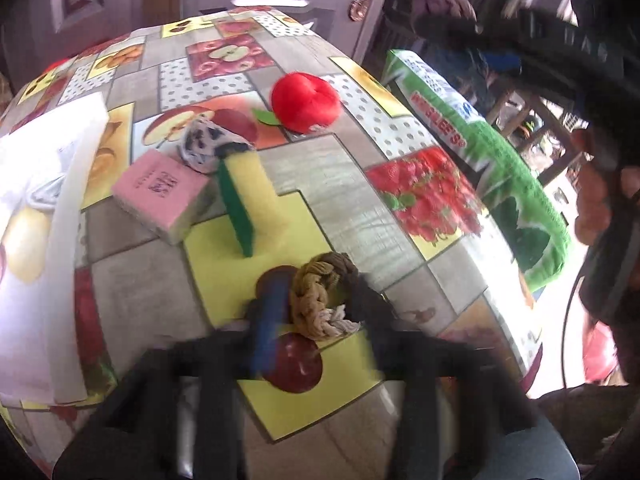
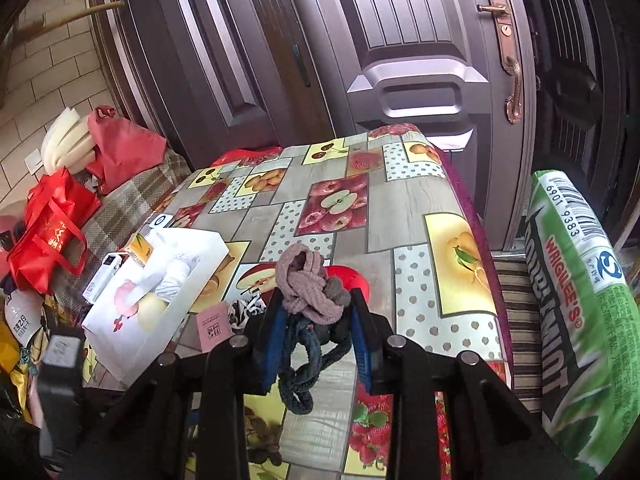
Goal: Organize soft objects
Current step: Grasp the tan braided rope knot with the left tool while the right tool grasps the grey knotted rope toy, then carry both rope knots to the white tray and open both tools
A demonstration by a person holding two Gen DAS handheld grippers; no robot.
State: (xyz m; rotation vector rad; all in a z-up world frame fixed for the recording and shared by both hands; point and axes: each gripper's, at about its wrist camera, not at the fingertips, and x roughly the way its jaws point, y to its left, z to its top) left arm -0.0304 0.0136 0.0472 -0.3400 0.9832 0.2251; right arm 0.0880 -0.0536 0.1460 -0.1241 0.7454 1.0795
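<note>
Right gripper (image 2: 316, 320) is clamped on a knotted bundle of braided rope (image 2: 306, 284): pinkish-grey knot sits between the blue pads at the fingertips, dark blue loops hang down below the jaws, off the fruit-print tablecloth (image 2: 408, 216). Long axis of that bundle runs roughly vertical, along the fingers, so it dangles rather than lies flat. Left gripper (image 1: 316, 312) points steeply down at the table with jaws parted; a tan braided rope knot (image 1: 316, 300) lies on the cloth right between the fingertips, near the right-hand finger, and pads do not look pressed on it, though the fingers are blurred. White box (image 2: 160, 276) stands at the table's left edge, well apart from the held bundle and up-left of it. Left hand looks nearer the box. Yellow-green sponge (image 1: 244, 200), pink sponge (image 1: 164, 196) and red plush apple (image 1: 306, 102) wait beyond the tan knot.
</note>
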